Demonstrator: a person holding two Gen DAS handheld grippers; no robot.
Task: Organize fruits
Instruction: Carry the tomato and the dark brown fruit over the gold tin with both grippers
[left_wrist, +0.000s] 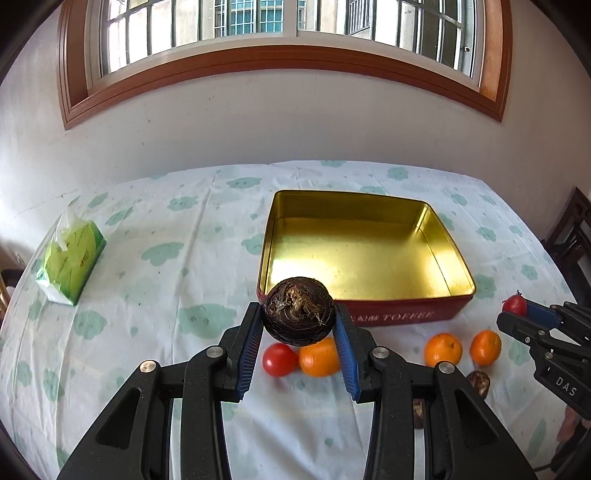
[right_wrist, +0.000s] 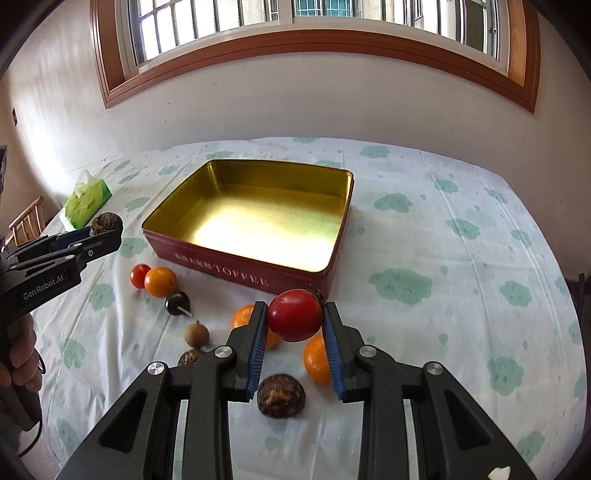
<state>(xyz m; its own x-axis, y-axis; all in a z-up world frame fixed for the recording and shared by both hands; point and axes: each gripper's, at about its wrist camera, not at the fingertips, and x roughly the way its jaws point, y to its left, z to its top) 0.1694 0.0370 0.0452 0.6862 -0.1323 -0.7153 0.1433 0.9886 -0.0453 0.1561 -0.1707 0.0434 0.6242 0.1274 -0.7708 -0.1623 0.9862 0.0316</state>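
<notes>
My left gripper (left_wrist: 297, 314) is shut on a dark brown water chestnut (left_wrist: 297, 311) and holds it above the table just before the near wall of the red toffee tin (left_wrist: 402, 314). The tin's gold inside holds nothing. My right gripper (right_wrist: 295, 314) is shut on a red tomato (right_wrist: 294, 314), held above the table near the tin's (right_wrist: 240, 271) front right corner. On the cloth lie a tomato (left_wrist: 279, 359), oranges (left_wrist: 443, 349) (left_wrist: 485, 347) (right_wrist: 160, 281), and brown chestnuts (right_wrist: 281, 396) (right_wrist: 196, 333). The right gripper also shows in the left view (left_wrist: 511, 308), the left gripper in the right view (right_wrist: 107, 230).
A green tissue pack (left_wrist: 70, 258) lies at the table's far left. A white wall with a wood-framed window stands behind the table. A dark round fruit (right_wrist: 178, 303) with a stalk lies near the oranges. A chair (right_wrist: 26, 221) stands at the left.
</notes>
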